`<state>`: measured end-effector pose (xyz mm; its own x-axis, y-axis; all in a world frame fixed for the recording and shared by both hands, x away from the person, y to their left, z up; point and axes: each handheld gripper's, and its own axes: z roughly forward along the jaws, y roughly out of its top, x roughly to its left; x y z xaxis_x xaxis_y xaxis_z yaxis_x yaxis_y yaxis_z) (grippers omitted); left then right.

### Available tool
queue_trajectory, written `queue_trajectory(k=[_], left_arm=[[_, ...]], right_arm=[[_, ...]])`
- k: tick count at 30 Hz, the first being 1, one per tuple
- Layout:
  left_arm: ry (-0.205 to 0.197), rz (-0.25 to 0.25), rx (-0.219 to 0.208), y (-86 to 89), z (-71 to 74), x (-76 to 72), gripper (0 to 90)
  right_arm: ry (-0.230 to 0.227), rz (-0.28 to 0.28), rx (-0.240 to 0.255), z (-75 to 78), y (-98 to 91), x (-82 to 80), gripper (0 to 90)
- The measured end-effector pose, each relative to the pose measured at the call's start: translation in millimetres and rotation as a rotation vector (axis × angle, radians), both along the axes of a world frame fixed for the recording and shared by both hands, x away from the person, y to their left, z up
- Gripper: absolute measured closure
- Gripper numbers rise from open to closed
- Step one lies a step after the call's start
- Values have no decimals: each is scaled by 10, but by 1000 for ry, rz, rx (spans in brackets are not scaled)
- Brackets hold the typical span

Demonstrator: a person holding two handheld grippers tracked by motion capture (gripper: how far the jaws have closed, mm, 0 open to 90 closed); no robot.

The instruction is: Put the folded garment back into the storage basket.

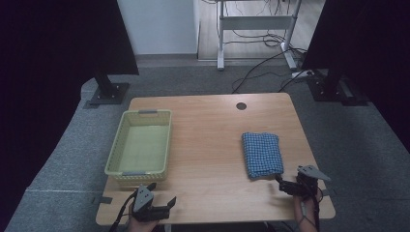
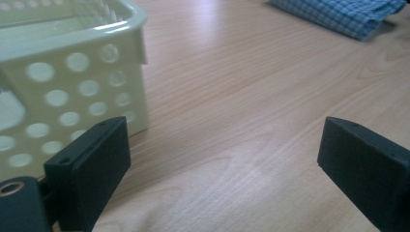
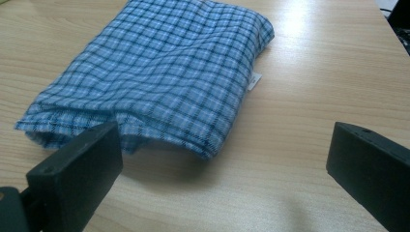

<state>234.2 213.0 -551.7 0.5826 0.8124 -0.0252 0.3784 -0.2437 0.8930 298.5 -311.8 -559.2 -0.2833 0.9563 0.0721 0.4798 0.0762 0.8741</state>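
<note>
1. While the folded checked cloth (image 1: pixel 262 154) lay flat on the right side of the tabletop (image 1: pixel 208 145), the right tongs (image 1: pixel 280 183) hovered just beside its near corner, jaws wide, holding nothing.
2. Left tongs (image 1: pixel 162 195) sat wide and empty near the yellow basket (image 1: pixel 140 145).

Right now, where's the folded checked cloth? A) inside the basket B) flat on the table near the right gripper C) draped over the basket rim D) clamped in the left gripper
B: the folded checked cloth lies flat on the table, just ahead of the right gripper, whose jaws stand open and apart from it; the basket holds nothing.
</note>
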Motion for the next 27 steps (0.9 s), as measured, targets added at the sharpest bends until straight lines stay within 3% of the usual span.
queue_trajectory(k=[4, 9, 13, 24, 27], left_arm=[[24, -31, -43, -16, 22, -4, 53], [40, -57, -28, -38, 64, -24, 54], [56, -73, -48, -32, 109, -16, 54], [12, -98, -60, -93, 305, -18, 57], [7, -116, -94, -111, 403, 15, 58]], right_arm=[[1, 1, 2, 0, -1, -1, 0], [1, -1, 4, 0, -4, -1, 0], [1, 0, 0, 0, 1, -1, 0], [2, -2, -1, 0, 3, -3, 0], [3, -1, 1, 0, 1, -3, 0]])
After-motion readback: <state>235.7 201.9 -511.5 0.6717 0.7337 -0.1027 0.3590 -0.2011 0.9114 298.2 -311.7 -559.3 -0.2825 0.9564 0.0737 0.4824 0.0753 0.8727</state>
